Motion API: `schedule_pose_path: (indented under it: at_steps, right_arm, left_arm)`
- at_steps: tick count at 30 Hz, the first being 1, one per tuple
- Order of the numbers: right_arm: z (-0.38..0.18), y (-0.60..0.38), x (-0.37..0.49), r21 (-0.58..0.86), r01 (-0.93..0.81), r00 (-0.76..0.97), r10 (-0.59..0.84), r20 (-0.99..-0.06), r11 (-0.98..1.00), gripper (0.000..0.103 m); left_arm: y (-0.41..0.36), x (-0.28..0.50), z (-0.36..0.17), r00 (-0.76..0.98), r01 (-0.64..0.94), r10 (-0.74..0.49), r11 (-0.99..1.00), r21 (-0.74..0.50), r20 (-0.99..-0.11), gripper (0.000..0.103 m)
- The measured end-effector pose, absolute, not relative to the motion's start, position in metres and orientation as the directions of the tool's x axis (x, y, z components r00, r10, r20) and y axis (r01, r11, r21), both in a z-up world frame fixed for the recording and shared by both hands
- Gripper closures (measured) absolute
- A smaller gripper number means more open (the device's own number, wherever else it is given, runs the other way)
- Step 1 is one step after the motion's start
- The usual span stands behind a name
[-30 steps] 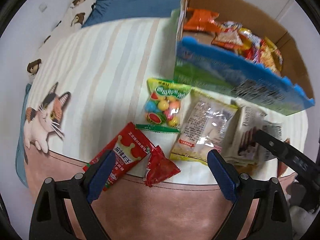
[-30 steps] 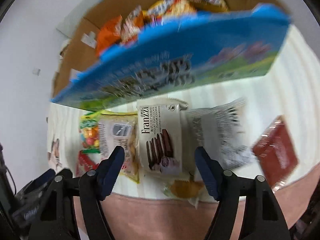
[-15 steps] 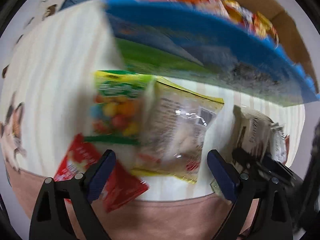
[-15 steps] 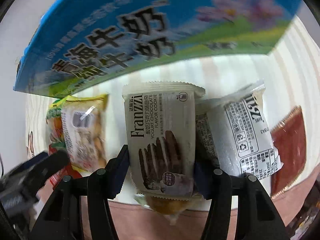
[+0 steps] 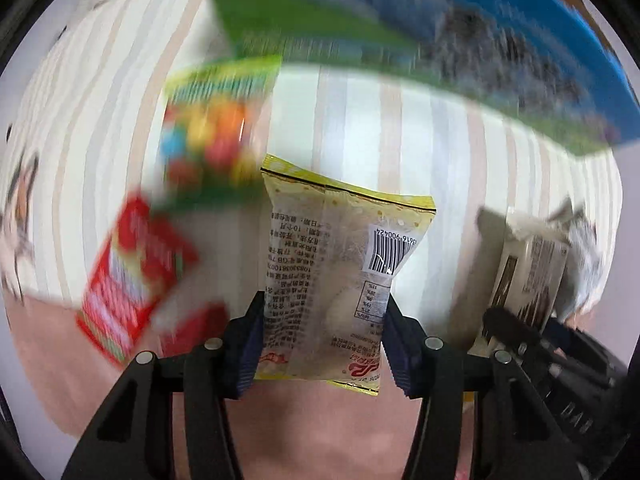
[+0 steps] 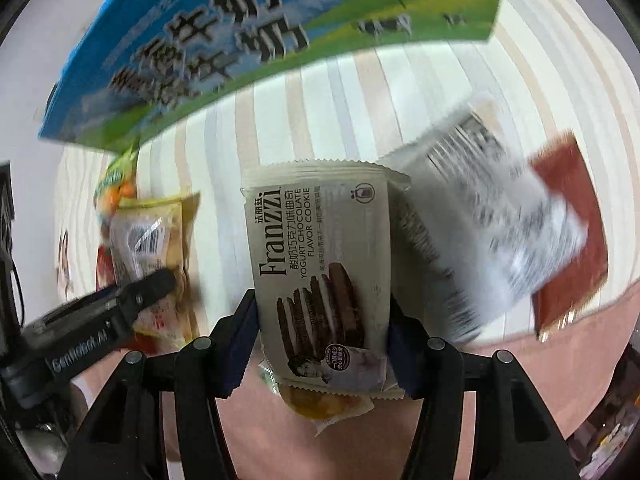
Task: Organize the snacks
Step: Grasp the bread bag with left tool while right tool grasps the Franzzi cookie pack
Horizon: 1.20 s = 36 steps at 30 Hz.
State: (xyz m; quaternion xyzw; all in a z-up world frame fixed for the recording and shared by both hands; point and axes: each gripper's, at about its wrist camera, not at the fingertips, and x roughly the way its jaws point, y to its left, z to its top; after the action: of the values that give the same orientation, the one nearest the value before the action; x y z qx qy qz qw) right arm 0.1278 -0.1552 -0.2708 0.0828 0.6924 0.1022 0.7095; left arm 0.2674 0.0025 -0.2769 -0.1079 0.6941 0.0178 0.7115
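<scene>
My left gripper (image 5: pixel 324 340) is shut on a yellow-edged clear snack packet (image 5: pixel 336 272) with a barcode, held by its lower part over the striped bedspread. My right gripper (image 6: pixel 322 344) is shut on a beige Franzzi chocolate cookie packet (image 6: pixel 320 264). A small yellow snack (image 6: pixel 320 404) lies under that packet's near end. The blue and green milk carton box (image 6: pixel 248 40) stands just beyond both grippers; in the left wrist view it (image 5: pixel 460 40) fills the top. The other gripper shows at the right edge of the left wrist view (image 5: pixel 552 356).
A blurred candy bag (image 5: pixel 212 136) and a red packet (image 5: pixel 136 276) lie left of the yellow packet. A white printed packet (image 6: pixel 488 232) and a dark red packet (image 6: pixel 568 236) lie right of the Franzzi packet. The bedspread's pink border (image 5: pixel 320 432) is nearest.
Both grippers moved forward toward the box and closed: the left onto the yellow-edged packet, the right onto the Franzzi packet. The scene blurs with motion.
</scene>
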Motion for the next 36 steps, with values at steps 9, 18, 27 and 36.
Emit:
schedule_pose_path:
  at_steps: [9, 18, 27, 36]
  right_arm:
    - [-0.287, -0.158, 0.073, 0.291, -0.025, -0.07, 0.288, -0.955, 0.956, 0.041]
    - [-0.293, -0.164, 0.082, 0.289, 0.033, -0.065, 0.29, -0.955, 0.957, 0.034]
    - [-0.275, -0.152, 0.065, 0.258, -0.043, 0.026, 0.26, -0.965, 0.965, 0.043]
    - [-0.219, -0.163, 0.056, 0.378, -0.075, 0.092, 0.384, -0.919, 0.923, 0.046]
  left_arm:
    - [-0.001, 0.222, -0.305, -0.033, -0.164, -0.156, 0.975, -0.148, -0.987, 0.049]
    - [-0.024, 0.249, -0.316, -0.031, -0.133, -0.108, 0.986, -0.103, -0.994, 0.051]
    - [-0.041, 0.211, -0.283, -0.004, -0.145, -0.169, 0.975, -0.167, -0.986, 0.059]
    - [-0.028, 0.205, -0.211, 0.07, -0.185, -0.29, 0.936, -0.298, -0.955, 0.06]
